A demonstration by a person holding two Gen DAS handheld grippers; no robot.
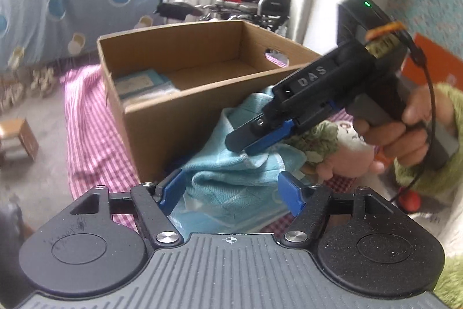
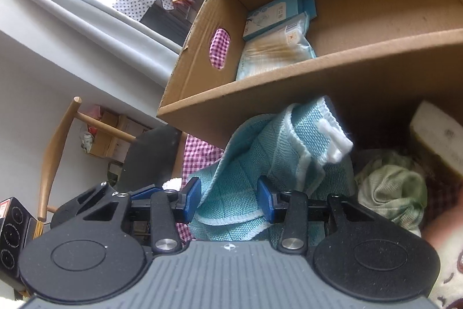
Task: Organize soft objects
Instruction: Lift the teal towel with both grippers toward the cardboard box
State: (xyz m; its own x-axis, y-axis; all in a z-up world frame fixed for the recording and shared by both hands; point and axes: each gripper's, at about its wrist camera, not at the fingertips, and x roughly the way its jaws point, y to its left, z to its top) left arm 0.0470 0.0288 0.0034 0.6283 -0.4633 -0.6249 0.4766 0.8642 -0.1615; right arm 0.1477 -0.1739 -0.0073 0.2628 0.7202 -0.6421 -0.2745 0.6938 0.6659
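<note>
Your left gripper [image 1: 231, 190] stands released, its blue pads spread either side of the turquoise towel [image 1: 228, 178] without pressing it. The towel lies crumpled on the pink checked cloth [image 1: 86, 135], against the near wall of the cardboard box [image 1: 150, 118]. Your right gripper [image 2: 228, 200] has the same towel between its pads; I cannot tell whether they press the fabric. From the left wrist view its tips rest at the towel's upper fold. Inside the box, at one end, lie blue-and-white packets [image 2: 275, 34]. A green plush toy [image 1: 324, 141] sits just beside the towel. Your right hand [image 1: 405, 123] wraps that gripper's handle.
</note>
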